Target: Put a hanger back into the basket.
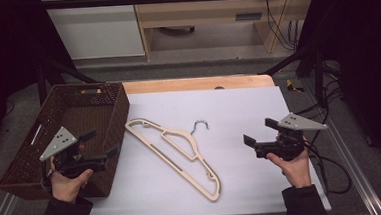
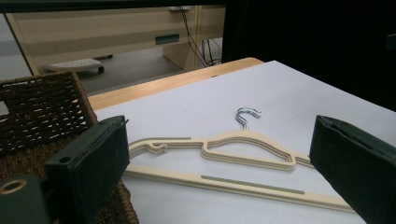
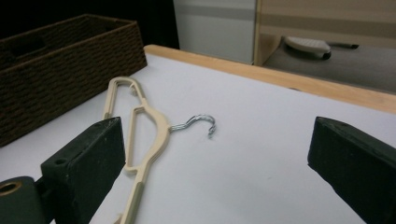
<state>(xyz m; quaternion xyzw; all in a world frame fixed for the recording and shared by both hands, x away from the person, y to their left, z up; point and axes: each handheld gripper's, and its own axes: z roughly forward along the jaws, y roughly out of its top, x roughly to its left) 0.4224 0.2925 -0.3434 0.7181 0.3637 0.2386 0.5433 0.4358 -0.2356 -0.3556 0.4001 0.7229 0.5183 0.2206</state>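
A cream plastic hanger [image 1: 179,153] with a metal hook [image 1: 200,125] lies flat on the white table cover, running diagonally from upper left to lower right. It also lies ahead of the jaws in the left gripper view as the hanger [image 2: 243,154], and in the right gripper view as the hanger [image 3: 140,135] with its hook [image 3: 198,123]. My left gripper [image 1: 103,145] hovers over the basket's right wall, open and empty, left of the hanger. To the hanger's right my right gripper [image 1: 257,133] is held open and empty above the cover.
A dark brown wicker basket [image 1: 40,141] stands at the table's left side, its wall close to the hanger's upper end. The wooden table edge [image 1: 197,83] runs along the back. Cables [image 1: 332,169] trail off the right side.
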